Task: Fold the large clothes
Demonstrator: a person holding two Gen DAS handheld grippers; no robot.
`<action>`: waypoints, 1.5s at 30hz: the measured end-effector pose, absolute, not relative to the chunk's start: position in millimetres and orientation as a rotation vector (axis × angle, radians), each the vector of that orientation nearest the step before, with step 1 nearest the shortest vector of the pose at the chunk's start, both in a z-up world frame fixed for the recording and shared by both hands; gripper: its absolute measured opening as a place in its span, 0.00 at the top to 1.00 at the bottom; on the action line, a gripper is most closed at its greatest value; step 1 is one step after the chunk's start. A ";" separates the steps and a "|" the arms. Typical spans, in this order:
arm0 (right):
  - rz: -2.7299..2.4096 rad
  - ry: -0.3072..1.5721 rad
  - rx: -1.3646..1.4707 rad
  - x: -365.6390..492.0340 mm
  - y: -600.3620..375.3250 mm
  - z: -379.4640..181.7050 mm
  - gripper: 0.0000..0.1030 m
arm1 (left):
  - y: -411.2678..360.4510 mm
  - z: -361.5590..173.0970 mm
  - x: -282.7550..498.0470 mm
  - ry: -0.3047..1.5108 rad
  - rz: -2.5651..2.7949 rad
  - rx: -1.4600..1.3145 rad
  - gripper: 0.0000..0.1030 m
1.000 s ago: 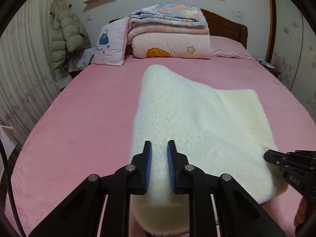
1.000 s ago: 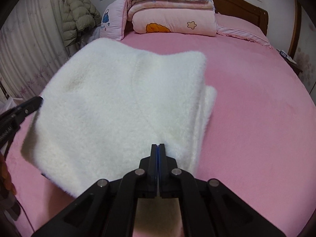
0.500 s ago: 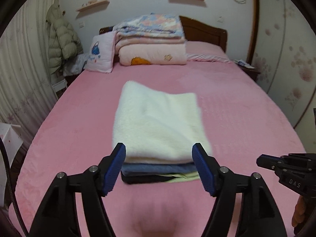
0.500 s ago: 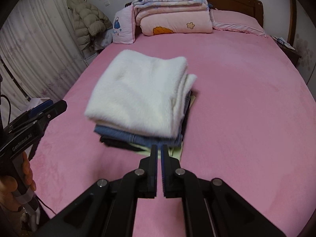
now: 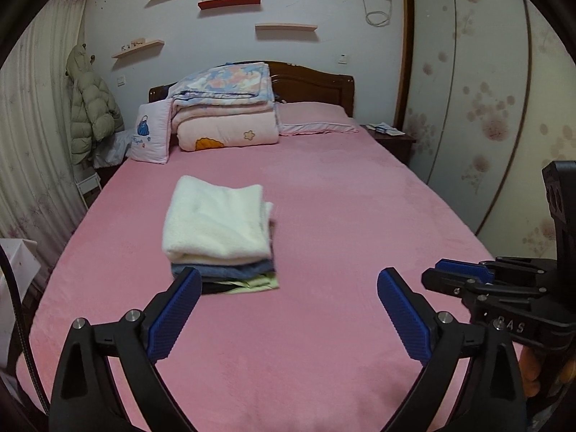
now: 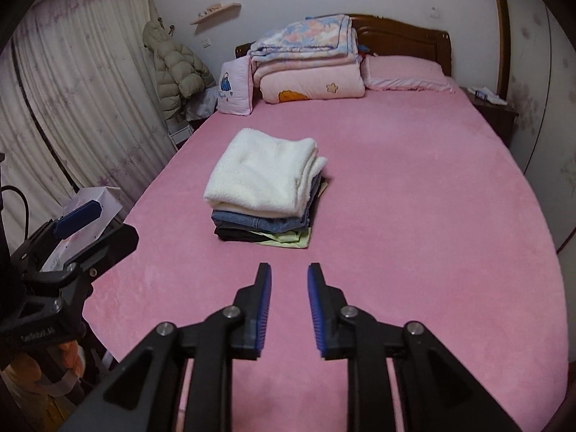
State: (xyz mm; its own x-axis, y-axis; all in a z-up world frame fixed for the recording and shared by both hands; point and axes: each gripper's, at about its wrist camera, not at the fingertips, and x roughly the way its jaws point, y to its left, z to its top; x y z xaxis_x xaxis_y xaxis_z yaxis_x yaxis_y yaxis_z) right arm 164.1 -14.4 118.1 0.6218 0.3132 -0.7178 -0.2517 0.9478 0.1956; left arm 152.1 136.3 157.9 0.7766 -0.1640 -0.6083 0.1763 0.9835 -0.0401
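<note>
Left wrist view: the left hand-held gripper [image 5: 286, 297] is spread wide and still opening, with nothing between its blue pads [image 5: 172, 318]; only the pink bed [image 5: 324, 216] shows in the gap. Ahead and a little left lies the stack [image 5: 219, 241] of folded clothes. A white fleece [image 5: 216, 223] lies on top, folded into a thick block. Under it sits a blue denim piece [image 5: 223, 270], then a dark layer and a pale green one [image 5: 261, 282] at the bottom. The stack rests on the bed, well apart from both tools. At the right edge the right hand-held gripper [image 5: 437, 276] comes in from the side, slightly parted and empty. At the head of the bed, folded quilts [image 5: 225, 108] are piled beside a pillow [image 5: 151, 133], before a wooden headboard [image 5: 313, 82]. A puffer jacket [image 5: 90, 115] hangs at the left by the curtain.

Right wrist view: the right hand-held gripper [image 6: 289, 280] is narrowly parted and opening, released, with bare bed between its pads. The stack [image 6: 266, 194] lies straight ahead near the middle of the bed [image 6: 414, 216], fleece [image 6: 264, 176] uppermost, denim [image 6: 259, 221] and green [image 6: 291, 239] edges showing below. The left hand-held gripper [image 6: 97, 223] appears at the left edge, over the bed's side; from here its opening cannot be judged. The quilts [image 6: 309, 61] and jacket [image 6: 176, 68] stand at the far end.
</note>
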 end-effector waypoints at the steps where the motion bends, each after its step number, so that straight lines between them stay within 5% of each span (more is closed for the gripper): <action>1: 0.325 0.832 0.073 154.2 -17.3 118.7 0.77 | 132.0 157.7 143.5 0.658 -0.186 0.010 0.05; 5: 0.322 0.812 0.070 110.8 -35.1 113.0 0.68 | 115.7 146.0 110.4 0.675 -0.202 -0.039 0.04; 27: 0.126 0.799 0.107 5.7 -84.7 30.2 0.54 | 74.3 53.5 16.3 0.768 -0.032 -0.103 0.01; 45: 0.114 0.824 0.067 -3.0 -75.5 12.6 0.53 | 71.4 29.9 15.3 0.841 -0.003 -0.066 0.01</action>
